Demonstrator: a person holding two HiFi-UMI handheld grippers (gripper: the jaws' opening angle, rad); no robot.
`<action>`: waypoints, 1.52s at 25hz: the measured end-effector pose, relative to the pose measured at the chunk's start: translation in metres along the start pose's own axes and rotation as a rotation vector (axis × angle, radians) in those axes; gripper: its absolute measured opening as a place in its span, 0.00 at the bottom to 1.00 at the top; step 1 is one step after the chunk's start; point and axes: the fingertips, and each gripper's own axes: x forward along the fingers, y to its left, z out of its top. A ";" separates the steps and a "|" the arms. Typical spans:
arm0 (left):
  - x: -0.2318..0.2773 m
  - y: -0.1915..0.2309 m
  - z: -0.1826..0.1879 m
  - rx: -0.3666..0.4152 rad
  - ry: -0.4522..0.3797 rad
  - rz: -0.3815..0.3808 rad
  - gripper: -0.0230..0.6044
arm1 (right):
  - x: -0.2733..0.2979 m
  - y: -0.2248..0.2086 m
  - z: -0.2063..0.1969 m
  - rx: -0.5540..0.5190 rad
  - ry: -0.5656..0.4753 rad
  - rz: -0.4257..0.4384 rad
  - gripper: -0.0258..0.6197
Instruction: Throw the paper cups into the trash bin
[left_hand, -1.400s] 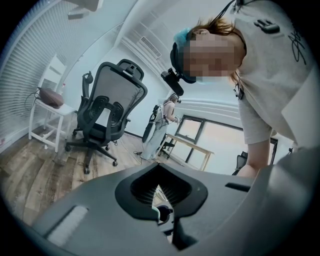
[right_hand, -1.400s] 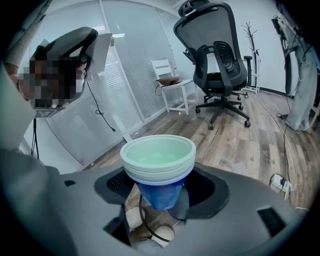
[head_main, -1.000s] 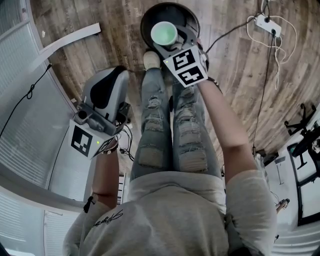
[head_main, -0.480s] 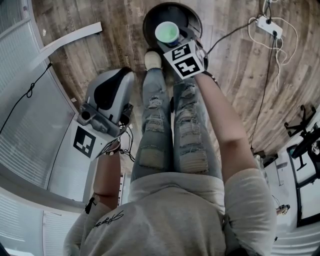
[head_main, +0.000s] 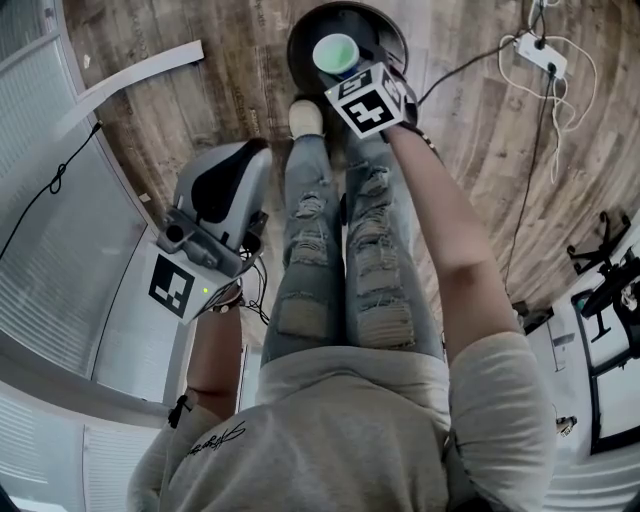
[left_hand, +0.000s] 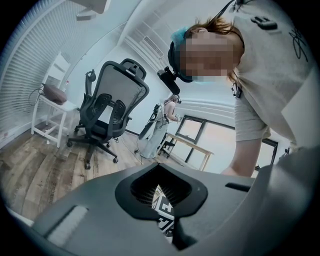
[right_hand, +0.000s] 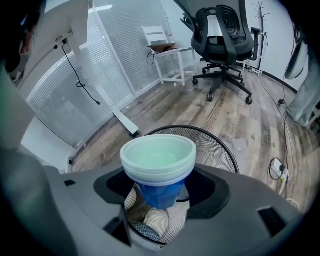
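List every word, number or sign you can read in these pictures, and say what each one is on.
Nothing here reads as clear text.
Cursive print on the shirt: too small and blurred to read.
Left marker cube: black-and-white coded square, no letters.
Right marker cube: coded squares, no letters.
Paper cups: no print shows.

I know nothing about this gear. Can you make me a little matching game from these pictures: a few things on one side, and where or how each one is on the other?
Things:
1. paper cups
2. trash bin
3. left gripper
4. power strip

States:
A. white, lying on the wood floor
B. shut, nothing in it
C. black mesh, standing on the floor under the cups
D. stacked, clamped in the right gripper

Pairs: 1-D, 2-C, 3-B, 4-A
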 end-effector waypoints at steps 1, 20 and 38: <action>0.000 0.000 -0.001 -0.001 0.001 0.000 0.04 | 0.001 -0.002 0.001 0.002 0.002 -0.006 0.51; -0.005 -0.006 0.002 -0.026 -0.012 -0.009 0.04 | -0.001 -0.012 -0.003 0.001 0.017 -0.065 0.51; -0.005 -0.024 0.038 0.030 -0.055 0.001 0.04 | -0.075 0.004 0.056 -0.024 -0.141 -0.106 0.51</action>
